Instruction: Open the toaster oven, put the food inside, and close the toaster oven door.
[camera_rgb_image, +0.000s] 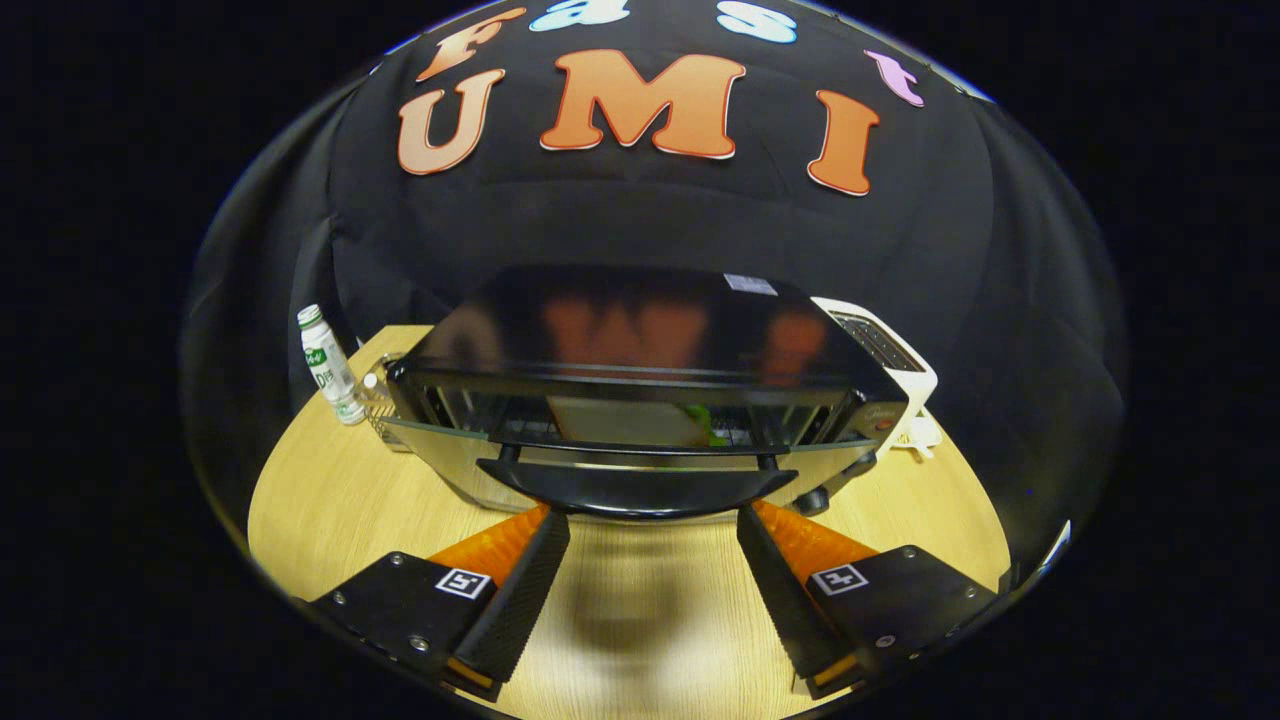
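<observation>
A black toaster oven (640, 340) stands on the wooden table just ahead of my fingers. Its glass door (450, 450) hangs partly open, tilted toward me, with the dark curved handle (635, 490) lying just beyond my fingertips. Through the gap I see a tray with pale food and a green piece (705, 425) inside the oven. My gripper (652, 520) is open, its fingers spread wide under and to either side of the handle, with nothing held between them.
A small white bottle with a green label (328, 365) stands left of the oven, beside a wire rack (380, 410). A white appliance (890, 360) sits behind the oven's right side. Bare wooden tabletop (650, 620) lies between my fingers.
</observation>
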